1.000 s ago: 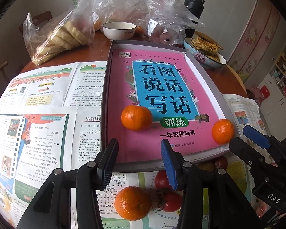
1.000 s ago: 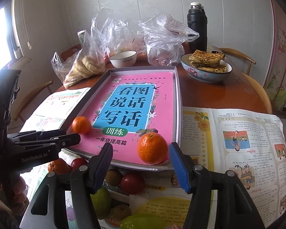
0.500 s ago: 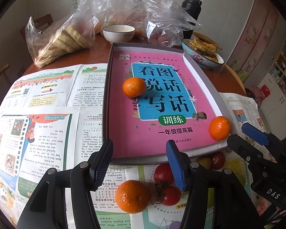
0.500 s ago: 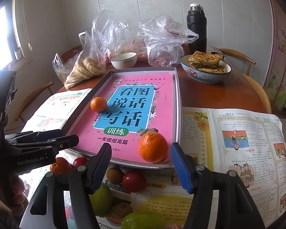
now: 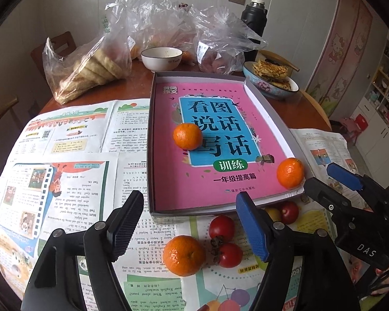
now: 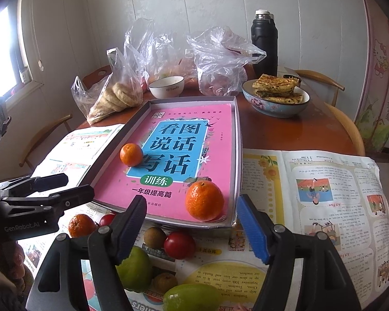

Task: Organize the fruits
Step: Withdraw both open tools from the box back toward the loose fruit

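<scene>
A shallow grey tray (image 5: 150, 155) holds a pink book with two oranges on it. One orange (image 5: 187, 136) sits mid-book; the other (image 5: 290, 173) is in the near right corner. A third orange (image 5: 184, 255) and red tomatoes (image 5: 221, 228) lie on newspaper before the tray. My left gripper (image 5: 189, 212) hovers over that loose fruit, its jaws opening with nothing between them. My right gripper (image 6: 192, 212) hangs before the corner orange (image 6: 204, 200), jaws opening and also empty. Below it lie a green fruit (image 6: 133, 269), a brown fruit (image 6: 154, 237) and a red fruit (image 6: 179, 245).
Newspaper sheets (image 5: 64, 181) cover the near half of the round wooden table. At the back stand plastic bags (image 5: 90, 70), a white bowl (image 5: 162, 58), a bowl of flatbread (image 6: 276, 98) and a black flask (image 6: 264, 41). Chairs ring the table.
The orange near the tray's front edge has rolled farther up the book. My left jaws have spread wider and the gripper has pulled back a little. My right jaws widened slightly.
</scene>
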The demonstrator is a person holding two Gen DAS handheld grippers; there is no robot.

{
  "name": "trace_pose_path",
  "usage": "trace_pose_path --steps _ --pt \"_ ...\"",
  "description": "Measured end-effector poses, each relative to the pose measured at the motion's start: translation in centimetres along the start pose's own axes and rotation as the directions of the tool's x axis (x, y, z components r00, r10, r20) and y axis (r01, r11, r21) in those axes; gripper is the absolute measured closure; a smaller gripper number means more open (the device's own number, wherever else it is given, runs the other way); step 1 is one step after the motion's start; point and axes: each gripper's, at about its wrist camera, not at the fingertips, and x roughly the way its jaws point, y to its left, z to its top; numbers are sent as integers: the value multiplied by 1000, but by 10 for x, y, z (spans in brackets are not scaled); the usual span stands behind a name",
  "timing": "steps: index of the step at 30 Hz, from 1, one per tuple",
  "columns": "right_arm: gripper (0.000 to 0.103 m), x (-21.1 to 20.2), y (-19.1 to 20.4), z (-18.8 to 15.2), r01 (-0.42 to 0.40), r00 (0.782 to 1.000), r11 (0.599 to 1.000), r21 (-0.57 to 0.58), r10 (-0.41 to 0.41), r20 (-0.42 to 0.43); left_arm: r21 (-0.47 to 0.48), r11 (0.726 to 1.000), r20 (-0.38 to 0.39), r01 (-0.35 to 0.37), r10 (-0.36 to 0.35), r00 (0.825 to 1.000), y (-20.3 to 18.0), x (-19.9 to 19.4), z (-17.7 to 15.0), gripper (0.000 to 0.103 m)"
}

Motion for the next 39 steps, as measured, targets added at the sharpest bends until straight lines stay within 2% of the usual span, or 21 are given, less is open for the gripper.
trace_pose_path --steps 15,21,26,29,39 --pt "27 -28 5 -1 -17 999 1000 -17 18 49 -13 1000 47 24 -23 999 10 -32 -7 28" --pt "27 -38 4 -9 -15 999 1000 -22 16 46 39 997 21 67 -68 997 -4 -33 -18 28" --pt "26 -45 0 -16 -12 999 999 -33 14 40 90 993 12 70 -71 997 -19 -32 -25 28" --pt "23 -47 -2 -22 -13 999 999 -34 14 30 107 991 5 83 -84 996 -25 -33 -29 28" --pt "23 -51 -10 -39 -7 1000 999 -42 7 0 152 981 -47 124 -118 992 -42 -26 -41 28"
